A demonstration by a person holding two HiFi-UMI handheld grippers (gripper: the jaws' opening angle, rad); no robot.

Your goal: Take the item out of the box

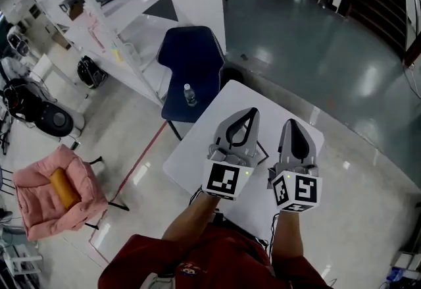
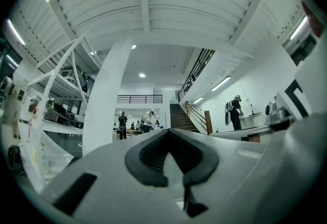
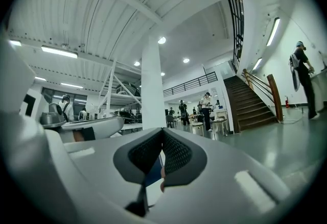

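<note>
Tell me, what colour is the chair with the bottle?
The chair is dark blue, best in head view.

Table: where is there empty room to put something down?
The white table looks bare: free patches at its far corner by the blue chair and along its left edge. The middle is crowded, with the left claw and right claw held over it.

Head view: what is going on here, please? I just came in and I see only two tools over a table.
A person holds the left gripper and the right gripper side by side above a small white table. Both grippers are shut and hold nothing. No box shows in any view, so the task does not seem to be under way. Beyond the table stands a blue chair with a bottle on its seat.
</note>
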